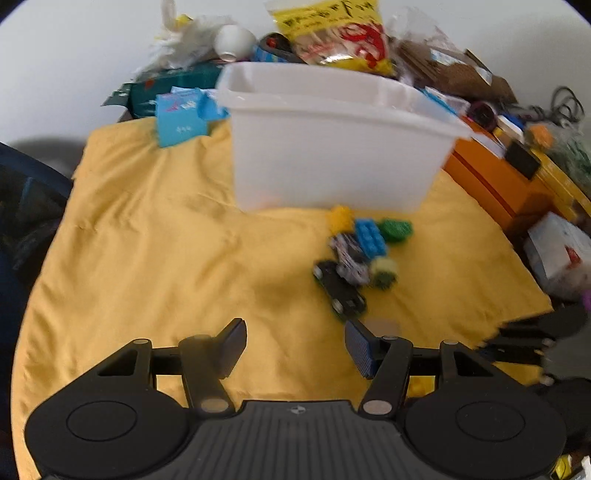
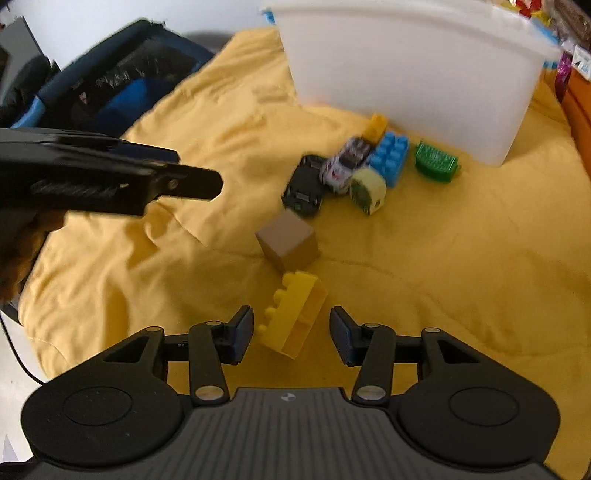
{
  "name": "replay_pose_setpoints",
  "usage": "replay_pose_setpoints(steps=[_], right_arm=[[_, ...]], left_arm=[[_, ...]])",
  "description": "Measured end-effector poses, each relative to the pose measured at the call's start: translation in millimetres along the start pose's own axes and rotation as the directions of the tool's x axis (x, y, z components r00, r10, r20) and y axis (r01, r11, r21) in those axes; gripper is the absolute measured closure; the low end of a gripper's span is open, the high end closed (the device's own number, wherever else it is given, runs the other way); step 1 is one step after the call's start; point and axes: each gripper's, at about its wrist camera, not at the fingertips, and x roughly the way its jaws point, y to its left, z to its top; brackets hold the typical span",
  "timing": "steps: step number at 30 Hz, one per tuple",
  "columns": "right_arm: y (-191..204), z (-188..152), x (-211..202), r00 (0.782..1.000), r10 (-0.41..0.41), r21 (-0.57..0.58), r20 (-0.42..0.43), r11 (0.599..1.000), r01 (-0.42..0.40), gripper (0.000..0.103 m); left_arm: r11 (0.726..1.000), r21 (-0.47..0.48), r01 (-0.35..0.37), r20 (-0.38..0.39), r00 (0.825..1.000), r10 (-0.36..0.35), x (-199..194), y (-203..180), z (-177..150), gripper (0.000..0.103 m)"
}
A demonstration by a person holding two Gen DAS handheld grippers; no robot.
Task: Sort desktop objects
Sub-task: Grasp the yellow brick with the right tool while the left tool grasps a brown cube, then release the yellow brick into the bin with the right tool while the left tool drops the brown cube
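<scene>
Two grippers hover wide-jawed and empty over the yellow cloth (image 2: 461, 266): the right gripper (image 2: 291, 334) straddles a yellow brick (image 2: 295, 314), the left gripper (image 1: 295, 347) faces toys clustered at one o'clock below the white bin (image 1: 332, 162).

Wall: plain pale grey-white wall (image 1: 74, 44) behind the bench, bare and evenly lit.
Bench cover: wrinkled yellow cloth (image 1: 155, 236) over the work surface, creased in soft folds.
Left side: dark blue chair or bag (image 2: 122, 85) with black fabric, just beside the cloth's edge; which of the two cannot be told.
Right side: orange box (image 1: 491, 184) against the cloth's edge, small items stacked on it.
Back clutter: yellow snack bag (image 1: 332, 33), teal packet (image 1: 177, 88), brown packet (image 1: 443, 66), black cables (image 1: 565, 103) by the wall.
Light: soft, diffuse, faint shadows; views slightly blurred.
</scene>
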Motion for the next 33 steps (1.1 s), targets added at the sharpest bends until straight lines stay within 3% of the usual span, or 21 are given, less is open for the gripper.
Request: replay_pose_setpoints(steps=[4, 11, 14, 19, 28, 33], right_arm=[[-15.2, -5.6, -18.1, 0.999, -0.021, 0.0, 0.05, 1.0, 0.021, 0.066], [-62.2, -19.2, -43.7, 0.994, -0.086, 0.142, 0.063, 0.987, 0.076, 0.066], [-69.8, -20.4, -52.8, 0.992, -0.09, 0.171, 0.089, 0.983, 0.074, 0.066], [-75.3, -8.1, -68.9, 0.985, -0.076, 0.196, 0.156, 0.979, 0.045, 0.066], [-88.9, 76.9, -120.1, 0.94, -0.068, 0.166, 0.333, 0.986, 0.013, 0.066], [-101.2, 128.9, -133.7, 0.929, -0.065, 0.174, 0.364, 0.985, 0.001, 0.066]], left_arm=[[0.999, 0.032, 0.043, -0.001, 0.999, -0.043, 7.7, -18.2, -1.1, 0.04], [0.988, 0.132, 0.084, -0.058, 0.995, -0.077, 36.2, -59.3, -10.1, 0.041], [0.986, 0.143, 0.087, -0.077, 0.994, -0.076, 43.6, -61.5, -11.1, 0.068], [0.99, 0.115, 0.079, -0.045, 0.996, -0.074, 27.3, -47.7, -3.5, 0.071], [0.999, 0.025, 0.036, 0.093, 0.995, -0.038, -23.9, -11.6, 73.4, 0.071], [0.999, 0.021, 0.035, 0.147, 0.988, -0.037, -35.1, -3.8, 132.0, 0.071]])
